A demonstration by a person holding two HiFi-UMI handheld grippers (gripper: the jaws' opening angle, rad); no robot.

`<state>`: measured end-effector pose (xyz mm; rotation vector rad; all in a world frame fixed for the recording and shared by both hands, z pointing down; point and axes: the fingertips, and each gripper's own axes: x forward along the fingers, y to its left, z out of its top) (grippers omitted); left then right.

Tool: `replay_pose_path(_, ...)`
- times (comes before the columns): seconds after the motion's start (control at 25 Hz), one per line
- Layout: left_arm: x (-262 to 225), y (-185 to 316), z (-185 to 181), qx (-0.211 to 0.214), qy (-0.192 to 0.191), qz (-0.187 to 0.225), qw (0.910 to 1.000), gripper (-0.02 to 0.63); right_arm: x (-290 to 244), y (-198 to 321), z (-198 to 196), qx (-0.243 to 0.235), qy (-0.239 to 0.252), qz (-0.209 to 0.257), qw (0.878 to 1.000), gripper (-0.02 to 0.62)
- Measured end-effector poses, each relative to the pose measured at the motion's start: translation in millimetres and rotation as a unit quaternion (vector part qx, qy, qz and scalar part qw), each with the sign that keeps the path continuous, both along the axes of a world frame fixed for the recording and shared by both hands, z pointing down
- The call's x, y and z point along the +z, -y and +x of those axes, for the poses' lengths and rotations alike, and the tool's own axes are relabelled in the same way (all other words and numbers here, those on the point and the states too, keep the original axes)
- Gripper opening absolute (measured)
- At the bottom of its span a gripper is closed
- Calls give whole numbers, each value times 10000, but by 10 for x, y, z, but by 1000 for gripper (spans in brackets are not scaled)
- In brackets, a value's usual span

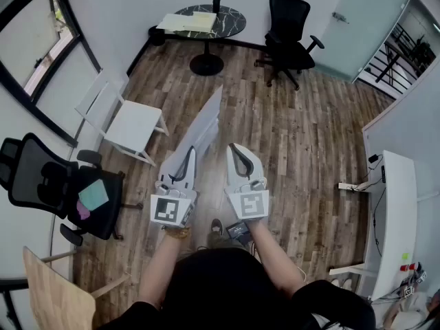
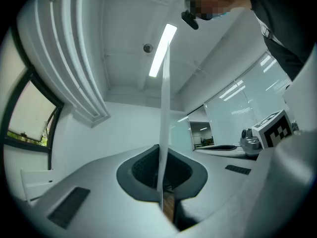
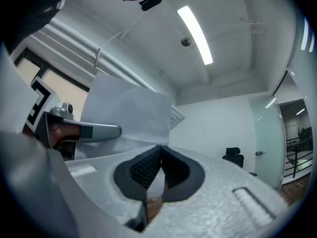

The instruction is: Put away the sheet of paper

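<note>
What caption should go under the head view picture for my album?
Left claw holds a sheet of paper above the wooden floor, right claw shut beside it.

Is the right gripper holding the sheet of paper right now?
No; the right gripper has its jaws together and empty, and the left gripper clamps the sheet.

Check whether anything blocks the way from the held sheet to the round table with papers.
Nothing visible does. Bare wood floor lies between the sheet, clamped in the left gripper, and the round table; the white chair stands off left, the black office chair off right.
</note>
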<state>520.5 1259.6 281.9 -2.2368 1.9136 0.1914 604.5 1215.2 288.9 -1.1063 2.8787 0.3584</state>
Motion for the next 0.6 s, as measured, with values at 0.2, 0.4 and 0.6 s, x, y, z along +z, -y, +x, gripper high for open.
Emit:
replay_pose_path(0.2, -18, 737, -51, -267, 139, -41, 9995, 2, 4, 631, -130, -168, 76, 1, 9998, -2)
replay_pose_path(0.4, 42, 1260, -204, -335, 166, -58, 9993, 2, 49, 1170, -220, -339, 121, -178, 9992, -2)
replay_pose_path(0.6, 71, 1681, -366, -432, 191, -138, 9988, 2, 78, 1593, -345, -323, 178, -279, 9989, -2)
